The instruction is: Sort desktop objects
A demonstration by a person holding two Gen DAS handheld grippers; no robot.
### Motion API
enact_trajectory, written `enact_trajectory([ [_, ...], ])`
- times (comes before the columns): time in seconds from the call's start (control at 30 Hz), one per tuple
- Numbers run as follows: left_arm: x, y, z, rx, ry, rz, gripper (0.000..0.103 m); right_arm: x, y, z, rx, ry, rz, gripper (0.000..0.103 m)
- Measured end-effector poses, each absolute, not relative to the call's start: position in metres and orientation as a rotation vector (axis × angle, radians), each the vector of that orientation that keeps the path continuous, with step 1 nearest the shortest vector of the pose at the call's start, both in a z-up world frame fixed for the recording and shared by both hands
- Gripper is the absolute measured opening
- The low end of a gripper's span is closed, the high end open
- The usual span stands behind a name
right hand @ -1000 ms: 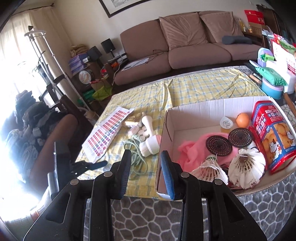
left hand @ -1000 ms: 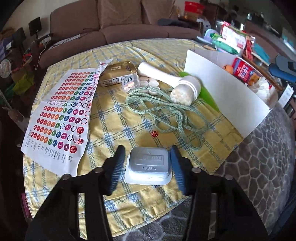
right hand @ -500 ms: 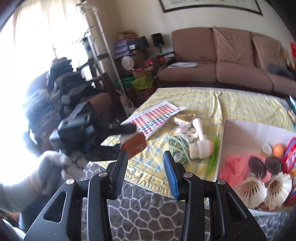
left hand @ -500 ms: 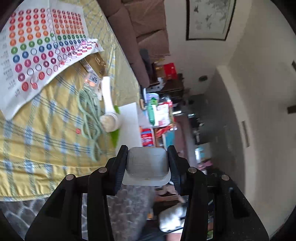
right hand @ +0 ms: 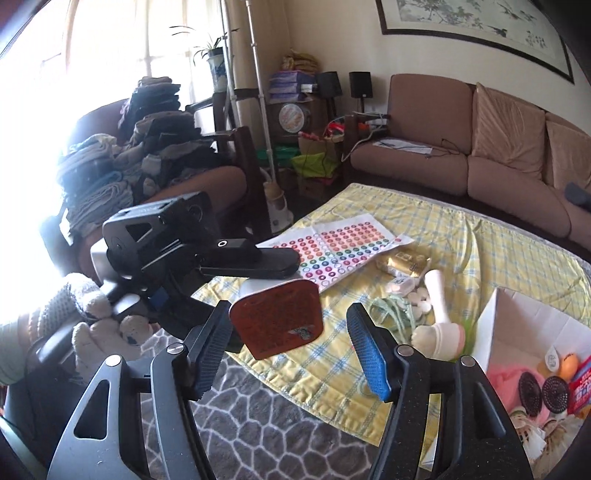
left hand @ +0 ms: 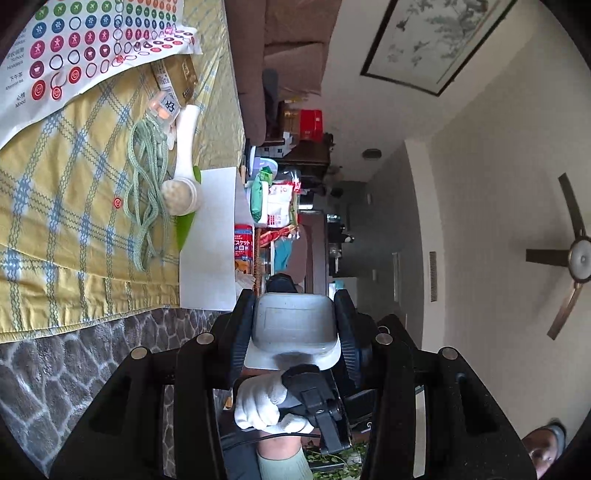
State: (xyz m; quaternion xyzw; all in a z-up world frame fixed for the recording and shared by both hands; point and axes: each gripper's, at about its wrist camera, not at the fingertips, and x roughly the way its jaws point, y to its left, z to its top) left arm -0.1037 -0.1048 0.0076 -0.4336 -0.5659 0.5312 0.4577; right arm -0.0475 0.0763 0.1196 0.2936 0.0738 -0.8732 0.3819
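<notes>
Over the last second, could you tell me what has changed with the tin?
The left gripper closed on the tin, lifted it off the tablecloth and rolled sideways, presenting it between the open right gripper's fingers. The green cord and massager stayed put.

It was a home living room. A brown three-seat fabric sofa [right hand: 491, 147] stood under a long framed ink painting [right hand: 476, 26], a dark-bladed ceiling fan [left hand: 569, 258] hung overhead, folded clothes [right hand: 122, 147] were piled on an armchair, and a potted plant [right hand: 216, 55] sat by the bright window.
</notes>
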Motion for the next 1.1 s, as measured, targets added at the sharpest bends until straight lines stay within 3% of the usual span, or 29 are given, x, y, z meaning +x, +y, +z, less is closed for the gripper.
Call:
enact_trajectory([
  [0.03, -0.103, -0.103, 0.007, -1.073, -1.389, 1.311, 0.041, -0.048, 0.075, 0.118, 0.75, 0.188, -2.216, 0.047],
  [0.23, -0.103, -0.099, 0.007, -1.106, -1.345, 1.343, 0.044, -0.052, 0.084, 0.115, 0.814, 0.156, -2.204, 0.041],
  [0.27, -0.103, -0.101, 0.011, -1.117, -1.314, 1.411, 0.047, -0.053, 0.086, 0.115, 0.83, 0.151, -2.219, 0.041],
  [0.33, -0.109, -0.108, 0.023, -1.107, -1.25, 1.547, 0.069, -0.054, 0.097, 0.118, 0.838, 0.113, -2.25, 0.041],
  [0.4, -0.118, -0.114, 0.038, -1.093, -1.185, 1.688, 0.073, -0.057, 0.112, 0.126, 0.84, 0.073, -2.297, 0.041],
  [0.5, -0.142, -0.101, 0.06, -1.135, -0.93, 1.955, 0.073, -0.061, 0.144, 0.14, 0.833, -0.021, -2.389, 0.041],
  [0.6, -0.174, -0.064, 0.071, -1.215, -0.546, 2.202, 0.072, -0.063, 0.179, 0.153, 0.817, -0.109, -2.473, 0.041],
  [0.73, -0.209, -0.014, 0.055, -1.305, -0.186, 2.317, 0.058, -0.063, 0.218, 0.16, 0.824, -0.201, -2.524, 0.041],
  [0.87, -0.225, 0.0, 0.035, -1.366, -0.13, 2.333, 0.053, -0.065, 0.237, 0.161, 0.835, -0.203, -2.54, 0.041],
  [1.1, -0.241, -0.009, 0.011, -1.427, -0.25, 2.309, 0.049, -0.055, 0.254, 0.161, 0.848, -0.206, -2.531, 0.041],
])
